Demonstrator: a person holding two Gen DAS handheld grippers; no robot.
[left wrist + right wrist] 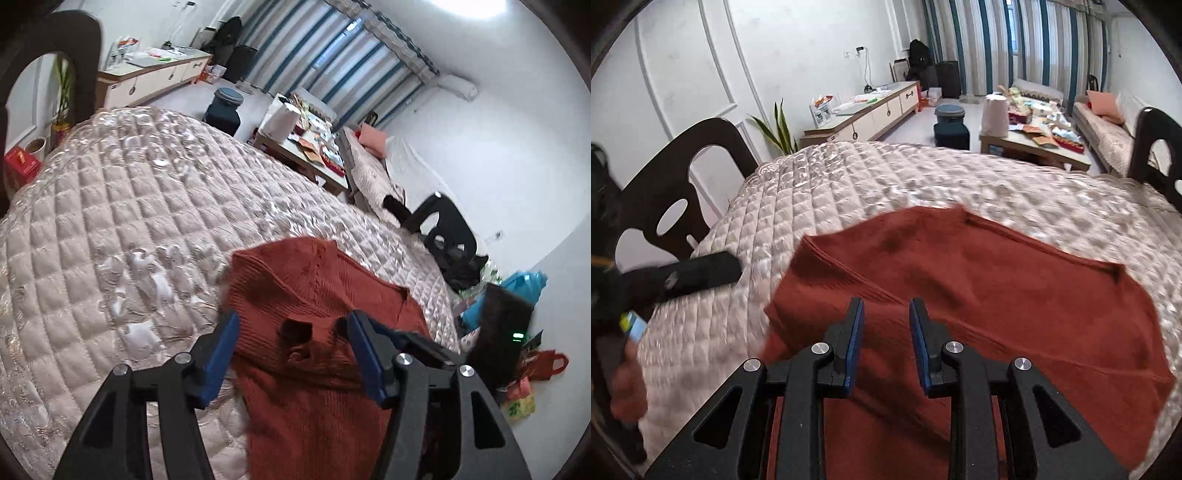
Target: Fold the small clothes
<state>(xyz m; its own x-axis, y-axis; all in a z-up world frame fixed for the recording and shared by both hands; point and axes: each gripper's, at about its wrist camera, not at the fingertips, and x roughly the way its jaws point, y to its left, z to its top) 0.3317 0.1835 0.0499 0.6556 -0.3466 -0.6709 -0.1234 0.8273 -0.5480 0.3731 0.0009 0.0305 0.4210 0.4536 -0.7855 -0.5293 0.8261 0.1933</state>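
In the left wrist view, the left gripper [290,325] hung with its jaws spread wide, one blue pad on each side of a raised fold of the rust-red knit garment [314,354]. Neither pad pressed on the cloth; nothing was held. The garment lay at the near right part of the quilted cover [110,221], which was pale and shiny and filled most of the view. Part of the knit was doubled over itself, with a small dark opening near the middle. Beyond the cover's far edge stood a low table [314,155] crowded with papers and packets, a dark bin [223,109] on the floor to its left, and a long cabinet [155,75] by the far wall. A dark chair [443,229] stood at the right edge of the cover, with bags heaped on the floor nearer the camera.

In the right wrist view, the right gripper [886,317] hovered over the near part of the same garment [997,295], its jaws narrowly parted with only air between the pads. The knit spread flat and wide from the near centre toward the right, blurred at its edges. At the left the other gripper [698,275] showed as a dark blurred bar above the cover [849,184], with a hand [628,387] below it. A dark chair back [683,192] rose at the left.
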